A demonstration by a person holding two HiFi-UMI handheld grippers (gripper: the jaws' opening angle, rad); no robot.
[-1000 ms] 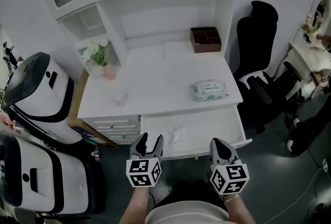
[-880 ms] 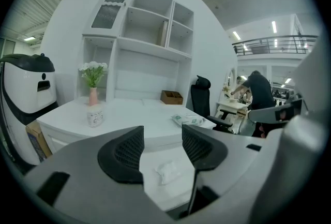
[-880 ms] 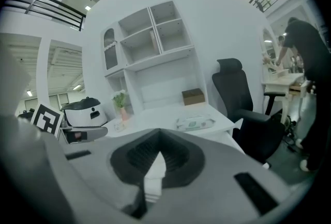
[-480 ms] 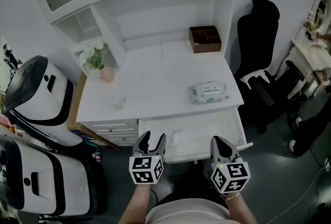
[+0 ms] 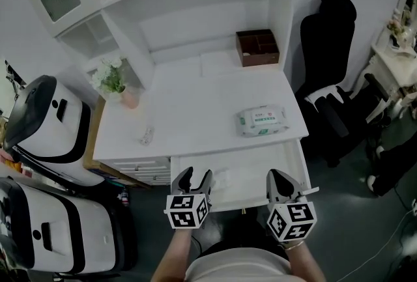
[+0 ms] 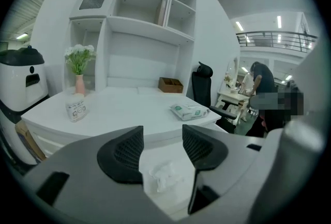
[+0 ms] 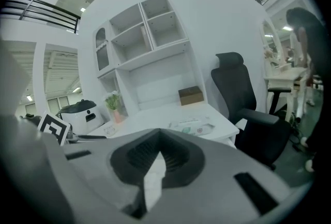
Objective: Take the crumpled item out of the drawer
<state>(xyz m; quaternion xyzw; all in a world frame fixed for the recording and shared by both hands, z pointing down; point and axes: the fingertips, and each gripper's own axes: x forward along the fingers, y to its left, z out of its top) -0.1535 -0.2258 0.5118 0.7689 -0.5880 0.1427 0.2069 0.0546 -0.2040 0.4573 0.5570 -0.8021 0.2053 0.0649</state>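
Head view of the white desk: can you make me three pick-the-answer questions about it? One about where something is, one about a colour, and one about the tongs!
1. Where is the crumpled white tissue?
A. in a red bucket
B. in the open white drawer
C. on a plate

2. What colour is the small open wooden box at the back of the white desk?
A. brown
B. blue
C. yellow

3. How are the left tongs?
A. open, holding nothing
B. shut on the tissue
C. shut on a spoon

Answers:
1 B: the tissue lies on the drawer's floor, towards its left end.
2 A: the box looks dark brown against the white desk.
3 A: the left gripper view shows the two jaws apart, with the tissue lying beyond them in the drawer.
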